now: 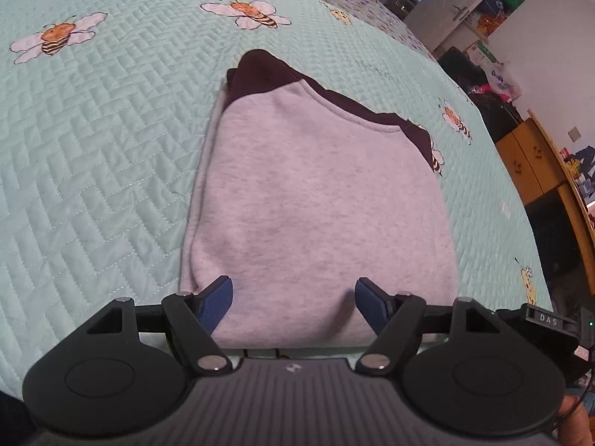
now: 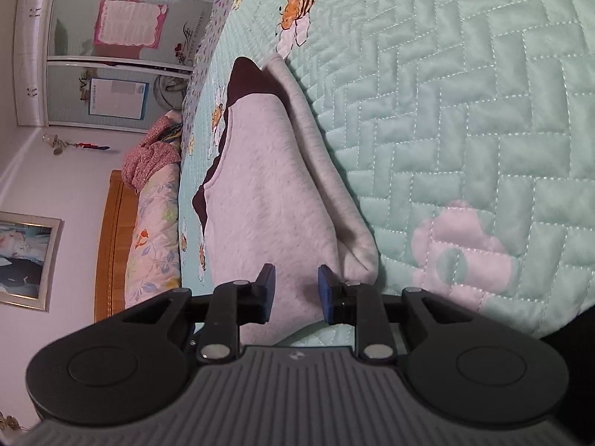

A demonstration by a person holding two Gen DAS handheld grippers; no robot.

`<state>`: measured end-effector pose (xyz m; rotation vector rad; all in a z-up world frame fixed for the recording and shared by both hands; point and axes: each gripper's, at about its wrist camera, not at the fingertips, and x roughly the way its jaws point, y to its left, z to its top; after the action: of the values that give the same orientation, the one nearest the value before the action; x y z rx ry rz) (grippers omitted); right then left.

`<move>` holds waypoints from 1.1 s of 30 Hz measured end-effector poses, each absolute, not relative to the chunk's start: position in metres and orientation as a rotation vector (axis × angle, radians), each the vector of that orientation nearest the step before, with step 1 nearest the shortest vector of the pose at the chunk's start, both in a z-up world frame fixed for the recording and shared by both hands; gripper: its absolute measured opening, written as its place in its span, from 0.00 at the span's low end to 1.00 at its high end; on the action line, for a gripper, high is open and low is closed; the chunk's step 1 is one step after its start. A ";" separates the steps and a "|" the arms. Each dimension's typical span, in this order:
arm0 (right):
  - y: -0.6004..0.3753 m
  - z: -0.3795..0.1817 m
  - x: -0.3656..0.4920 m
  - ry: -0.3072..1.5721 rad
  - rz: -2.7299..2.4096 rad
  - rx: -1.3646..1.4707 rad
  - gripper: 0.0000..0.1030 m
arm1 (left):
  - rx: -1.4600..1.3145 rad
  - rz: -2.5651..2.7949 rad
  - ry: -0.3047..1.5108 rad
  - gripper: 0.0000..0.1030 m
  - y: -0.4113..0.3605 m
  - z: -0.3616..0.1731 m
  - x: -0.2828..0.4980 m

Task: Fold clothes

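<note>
Lying folded at frame centre on the bee-print quilt, the grey sweatshirt sits under both grippers; left gripper spread wide, holding nothing; right gripper narrower, pads apart, gripping nothing; only the left view shows a tag reading "DAS"; only the right view shows the wooden headboard at left.

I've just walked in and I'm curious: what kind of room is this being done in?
Most likely a home bedroom. A folded grey fleece sweatshirt lies on a mint quilted bedspread with bee prints, with a floral pillow against a wooden headboard.
</note>
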<state>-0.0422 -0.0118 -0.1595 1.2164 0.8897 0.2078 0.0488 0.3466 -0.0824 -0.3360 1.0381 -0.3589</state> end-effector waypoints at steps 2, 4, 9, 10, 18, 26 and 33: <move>-0.011 -0.158 -0.044 0.890 0.211 1.212 0.28 | -0.314 -0.352 1.027 0.73 0.345 -0.076 0.043; -0.011 -0.155 -0.045 0.891 0.214 1.205 0.31 | -0.297 -0.342 1.022 0.73 0.344 -0.072 0.039; -0.009 -0.147 -0.045 0.892 0.225 1.176 0.46 | -0.251 -0.326 0.999 0.73 0.341 -0.059 0.032; -0.008 -0.144 -0.044 0.892 0.231 1.162 0.51 | -0.228 -0.317 0.988 0.73 0.340 -0.054 0.031; 0.013 -0.120 -0.036 0.925 0.237 0.973 0.64 | -0.109 -0.245 0.882 0.74 0.335 -0.018 0.024; 0.041 -0.094 -0.034 0.939 0.189 0.765 0.67 | -0.069 -0.238 0.844 0.74 0.326 -0.003 0.020; 0.068 -0.051 -0.030 0.916 0.123 0.500 0.68 | -0.040 -0.186 0.837 0.74 0.320 0.007 0.015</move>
<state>-0.0298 0.0684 -0.0508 0.4995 0.9163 0.1235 0.0149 0.3204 0.0069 -0.0402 0.8368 -0.1865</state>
